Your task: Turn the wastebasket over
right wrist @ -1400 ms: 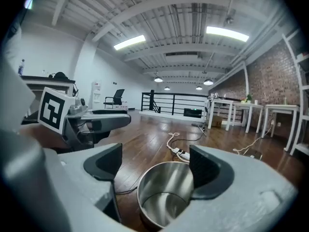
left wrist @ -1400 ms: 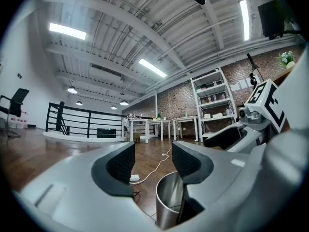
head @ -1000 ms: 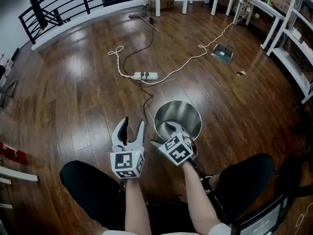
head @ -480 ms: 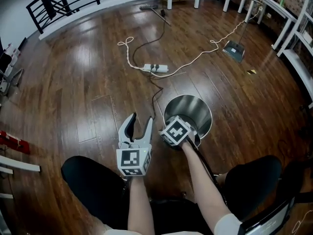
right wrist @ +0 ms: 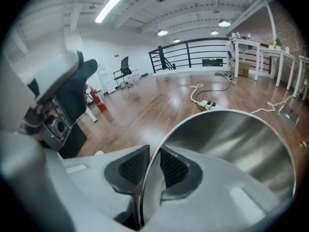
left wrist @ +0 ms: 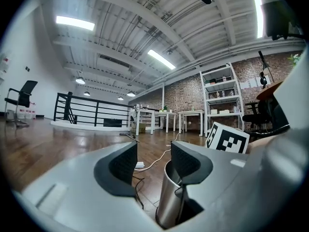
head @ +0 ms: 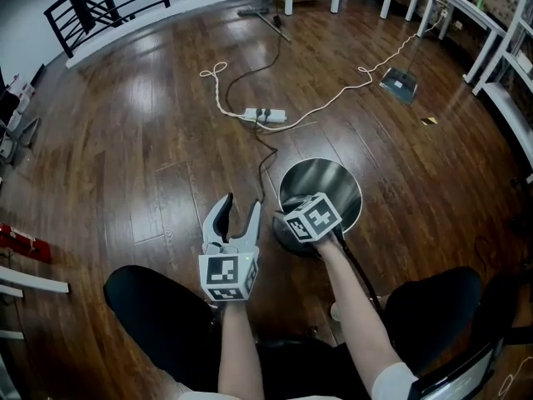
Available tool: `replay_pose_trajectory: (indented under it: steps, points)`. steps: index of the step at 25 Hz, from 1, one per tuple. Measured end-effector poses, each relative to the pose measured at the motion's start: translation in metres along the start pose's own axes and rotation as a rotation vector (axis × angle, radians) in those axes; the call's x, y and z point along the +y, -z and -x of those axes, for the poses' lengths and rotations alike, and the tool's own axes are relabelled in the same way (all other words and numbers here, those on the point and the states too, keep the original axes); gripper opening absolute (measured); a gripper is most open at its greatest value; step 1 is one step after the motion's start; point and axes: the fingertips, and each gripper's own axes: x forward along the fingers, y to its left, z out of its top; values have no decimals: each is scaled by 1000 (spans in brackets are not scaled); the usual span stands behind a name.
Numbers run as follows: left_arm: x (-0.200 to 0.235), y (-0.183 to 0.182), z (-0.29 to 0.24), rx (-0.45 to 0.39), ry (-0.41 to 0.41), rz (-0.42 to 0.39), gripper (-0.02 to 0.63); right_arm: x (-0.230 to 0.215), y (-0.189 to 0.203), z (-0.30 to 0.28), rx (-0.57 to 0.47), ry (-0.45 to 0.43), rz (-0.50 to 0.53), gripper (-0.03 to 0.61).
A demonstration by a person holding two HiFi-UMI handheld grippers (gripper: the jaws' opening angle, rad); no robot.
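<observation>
1. The basket [head: 330,182] stands upright on the floor [head: 150,140], mouth up, just ahead of my knees and well away from the railed far edge.
2. My right claw [right wrist: 149,167] is closing on the near rim. The thin steel wall sits between the pads, one inside and one outside, and both look pressed to it.
3. My left claw [head: 236,212] is spread with nothing in it. It is just beside the basket on the left, not touching.
4. Slip risk: the wall is smooth, shiny and thin, and I hold only a narrow bite of the rim. Once the basket tips, its weight may swing it round the pads or pull it free, and it would drop and roll.
5. Bend risk: a hard pinch on one spot could dent the rim.
6. Cord risk: a cord [head: 261,163] lies on the floor close to the basket's far left side. The basket could land on it or drag it.
7. Pose: my right forearm reaches forward, with the claw pitched down over the rim. My left forearm runs straight ahead, with the claw held level and pointing forward.
</observation>
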Motion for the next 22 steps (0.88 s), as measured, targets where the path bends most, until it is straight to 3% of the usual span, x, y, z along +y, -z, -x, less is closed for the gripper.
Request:
replay_pose_trajectory:
  steps: [3,6,13,17,19,22]
  points:
    - [-1,2,-4,6,1,6,241,-4,-13,19,-67,-44,0,58]
    - [-4,5,-6,13,8,9,239,-16,-24,45,-186,-102,-76,58]
    - [-12,8,-11,23,25,10,236,-71,-28,116,-554,-277,-368,59]
    - [-15,11,-16,35,27,8,236,-101,-9,149,-771,-433,-593,60]
    - [-18,13,-18,43,35,5,236,-118,5,165,-825,-416,-633,60]
    - [-24,17,-22,53,50,4,236,-143,35,186,-808,-329,-663,41]
